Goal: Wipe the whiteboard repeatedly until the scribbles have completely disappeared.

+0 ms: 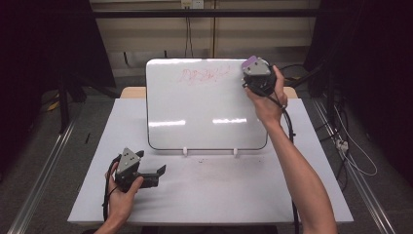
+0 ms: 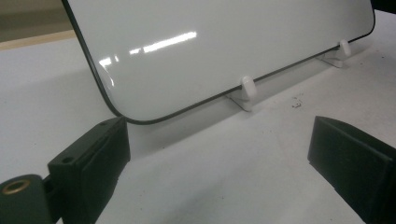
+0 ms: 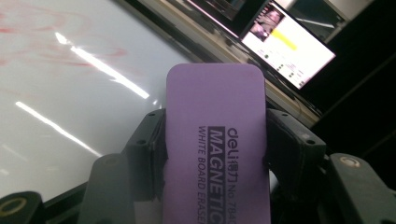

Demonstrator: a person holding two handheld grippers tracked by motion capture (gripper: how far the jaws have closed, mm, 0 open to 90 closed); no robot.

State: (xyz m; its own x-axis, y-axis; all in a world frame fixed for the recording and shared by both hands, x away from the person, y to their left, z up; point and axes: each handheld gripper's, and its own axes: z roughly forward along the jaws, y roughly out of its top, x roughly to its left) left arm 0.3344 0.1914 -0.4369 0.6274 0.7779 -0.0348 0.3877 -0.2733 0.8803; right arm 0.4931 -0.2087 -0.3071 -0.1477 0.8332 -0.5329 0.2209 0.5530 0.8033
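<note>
Eraser [image 3: 215,144] stands lengthwise between right gripper [image 3: 215,154] jaws, pointing forward.

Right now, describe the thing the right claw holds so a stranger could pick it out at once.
Start at the whiteboard standing on the white table. At its top right corner the right claw is shut on a whiteboard eraser. It is purple, rounded, and printed "MAGNETIC WHITE BOARD ERASER".
</note>
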